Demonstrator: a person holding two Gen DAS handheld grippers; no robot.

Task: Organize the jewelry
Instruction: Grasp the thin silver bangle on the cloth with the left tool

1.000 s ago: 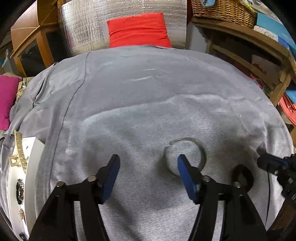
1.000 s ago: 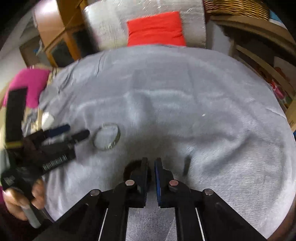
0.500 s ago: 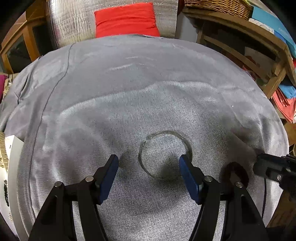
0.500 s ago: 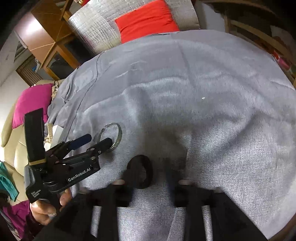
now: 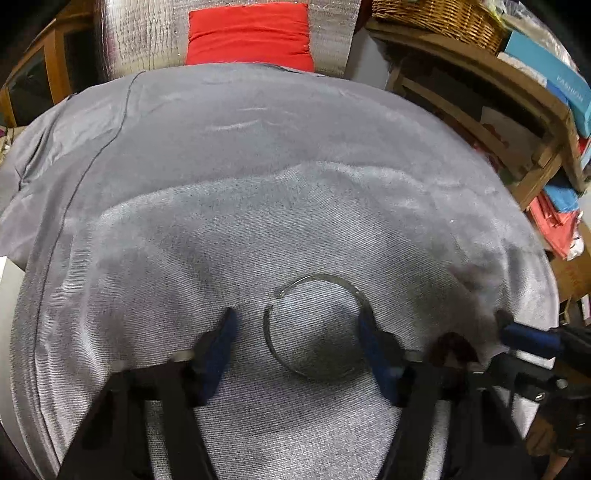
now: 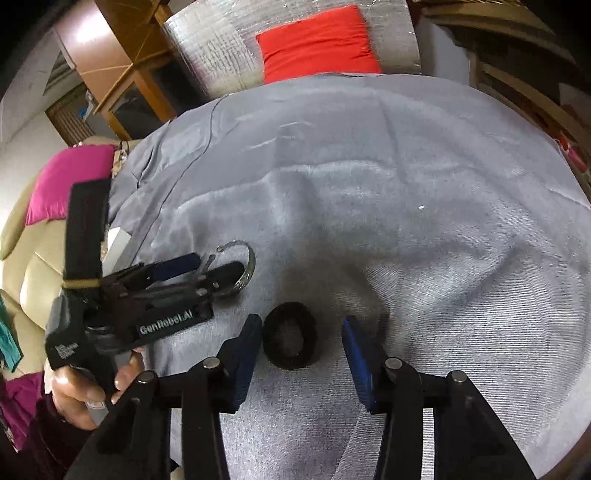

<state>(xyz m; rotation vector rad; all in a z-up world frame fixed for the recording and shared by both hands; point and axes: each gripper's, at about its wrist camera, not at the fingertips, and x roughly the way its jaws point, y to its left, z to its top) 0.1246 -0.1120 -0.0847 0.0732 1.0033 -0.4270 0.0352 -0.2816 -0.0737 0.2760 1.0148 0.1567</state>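
A thin silver bangle [image 5: 291,354] lies flat on the grey cloth [image 5: 258,166]. My left gripper [image 5: 297,325] is open, its blue fingers on either side of the bangle, the right finger at its rim. The bangle also shows in the right wrist view [image 6: 245,273] under the left gripper [image 6: 207,267]. A dark round bracelet [image 6: 291,336] lies on the cloth between the open fingers of my right gripper [image 6: 301,330]. It shows dimly in the left wrist view [image 5: 452,347], next to the right gripper [image 5: 524,338].
A red cushion [image 5: 249,35] leans on a silver padded back at the far edge. Wooden shelves with a wicker basket [image 5: 436,16] stand on the right. A pink cushion [image 6: 66,184] and a beige sofa lie left. A white box corner [image 6: 120,242] peeks at the cloth's left edge.
My left gripper moved right, so the bangle now lies between its open fingers. My right gripper went from shut to open and now straddles the dark bracelet.
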